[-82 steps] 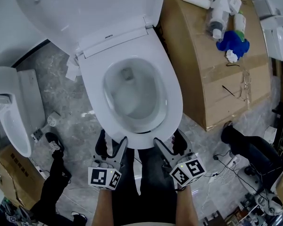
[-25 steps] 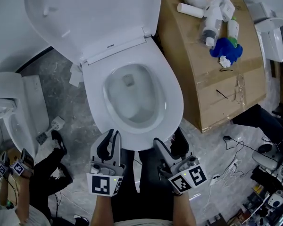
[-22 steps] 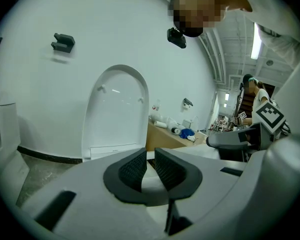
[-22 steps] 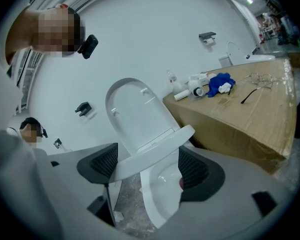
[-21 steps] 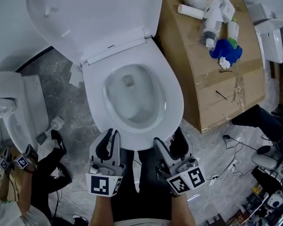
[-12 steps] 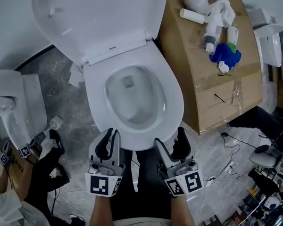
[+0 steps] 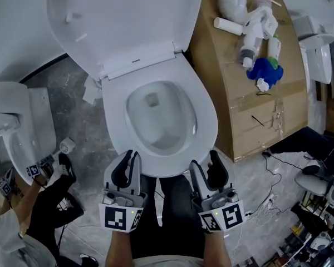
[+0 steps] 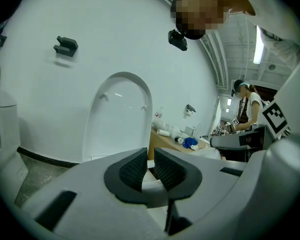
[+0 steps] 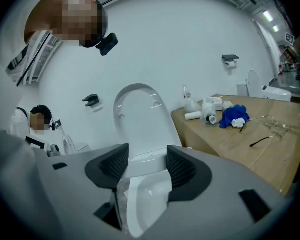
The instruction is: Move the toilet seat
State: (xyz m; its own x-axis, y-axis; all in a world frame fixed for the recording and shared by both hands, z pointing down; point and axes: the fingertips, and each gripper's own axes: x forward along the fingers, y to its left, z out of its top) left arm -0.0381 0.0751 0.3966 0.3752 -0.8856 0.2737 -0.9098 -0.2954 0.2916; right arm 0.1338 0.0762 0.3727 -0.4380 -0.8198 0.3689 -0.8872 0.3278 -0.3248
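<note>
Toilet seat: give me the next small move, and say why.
Probably ease the right gripper forward until the front edge of the toilet seat sits between its jaws. The seat lies flat on the bowl, lid up. The right jaws have just been closing but stand apart with nothing between them, near the seat's front; the left gripper is shut.

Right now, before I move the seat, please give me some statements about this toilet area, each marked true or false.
1. The lid stands raised. True.
2. The blue cloth lies on the floor. False: it lies on the cardboard box.
3. The seat is down on the bowl. True.
4. The right tongs are shut tight. False: they have just been closing but stand apart, and the pads press on nothing.
</note>
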